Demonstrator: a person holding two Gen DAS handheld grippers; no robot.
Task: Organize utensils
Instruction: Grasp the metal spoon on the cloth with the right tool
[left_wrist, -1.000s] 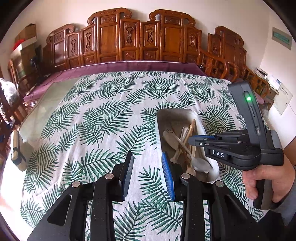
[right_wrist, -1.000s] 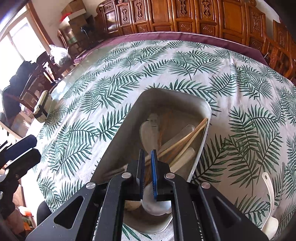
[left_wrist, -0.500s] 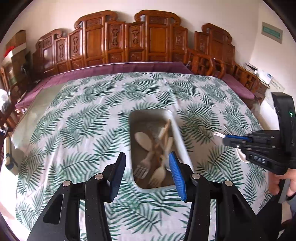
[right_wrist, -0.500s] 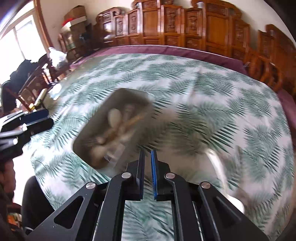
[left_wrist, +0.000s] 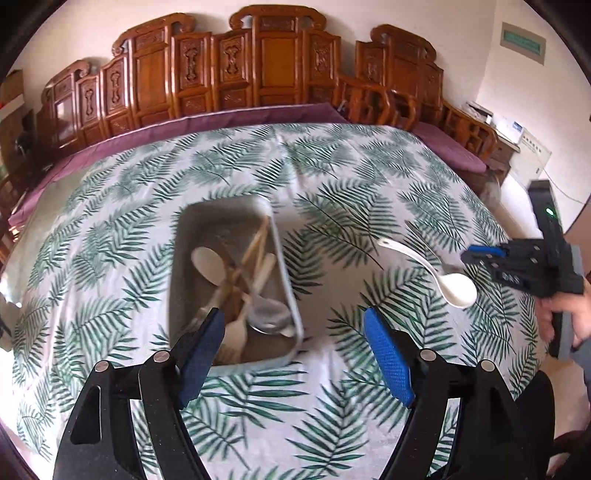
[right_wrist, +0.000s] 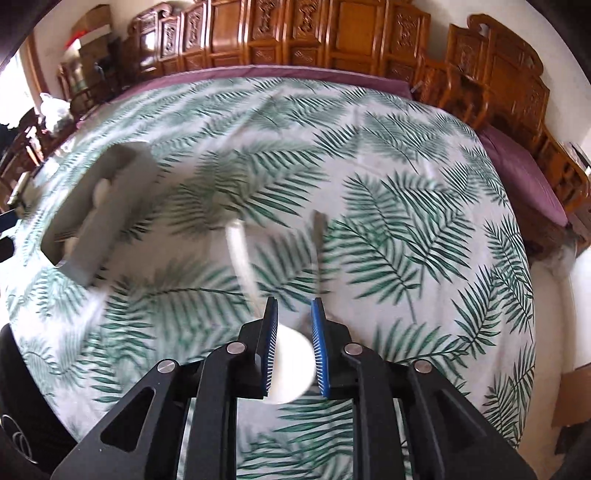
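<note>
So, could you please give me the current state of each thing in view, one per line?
Left tool: open wide, empty, hovering at the tray's near end.
Right tool: open, fingers either side of the white spoon's bowl.
White spoon: lying on the tablecloth, outside the tray.
Tray: upright on the cloth, holding several utensils in a loose pile.
Metal utensil: lying on the cloth beside the spoon; too blurred to identify.
</note>
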